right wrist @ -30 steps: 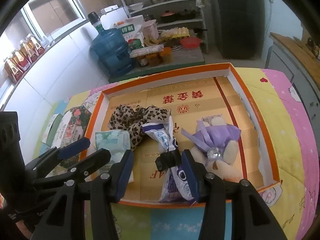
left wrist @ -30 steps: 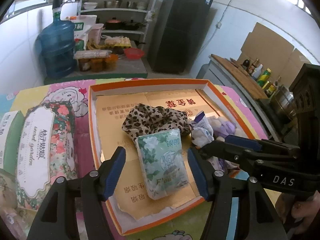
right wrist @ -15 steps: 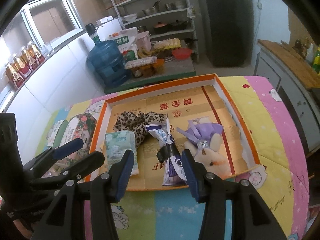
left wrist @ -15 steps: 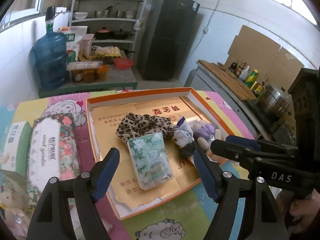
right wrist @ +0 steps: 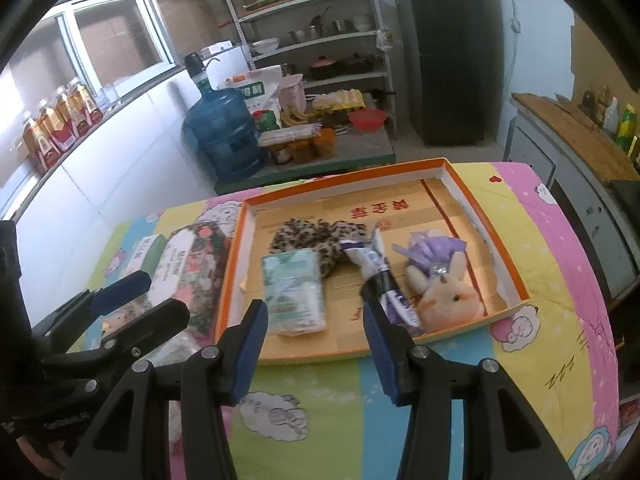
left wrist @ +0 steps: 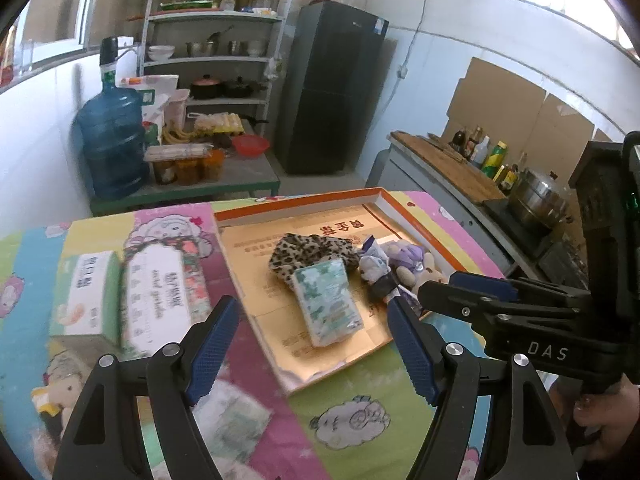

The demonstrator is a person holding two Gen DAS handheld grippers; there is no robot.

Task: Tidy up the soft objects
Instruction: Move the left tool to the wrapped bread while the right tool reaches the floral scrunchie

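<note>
An orange-rimmed cardboard tray (left wrist: pixel 384 196) (right wrist: pixel 344 178) lies on a colourful cartoon cloth. Inside it are a leopard-print cloth (left wrist: pixel 312 248) (right wrist: pixel 316 232), a green-and-white tissue pack (left wrist: pixel 328 304) (right wrist: pixel 294 288), a purple-white packet (left wrist: pixel 374 268) (right wrist: pixel 372 260) and a plush bunny with a purple bow (left wrist: pixel 412 264) (right wrist: pixel 444 292). My left gripper (left wrist: pixel 310 320) hangs wide open above the tray's near edge, touching nothing. My right gripper (right wrist: pixel 315 316) is also open and holds nothing, above the near rim. Each gripper shows in the other's view.
Left of the tray lie a floral tissue pack (left wrist: pixel 164 288) (right wrist: pixel 188 268), a green-white box (left wrist: pixel 86 292) and a small plush toy (left wrist: pixel 56 396). Behind the table stand a water jug (right wrist: pixel 222 136), shelves and a dark fridge (left wrist: pixel 332 92). A counter with bottles and a pot (left wrist: pixel 536 200) runs along the right.
Both grippers have drawn back and upward from the tray, so its contents look smaller and farther. The left jaws have spread wider. The items in the tray lie unmoved.
</note>
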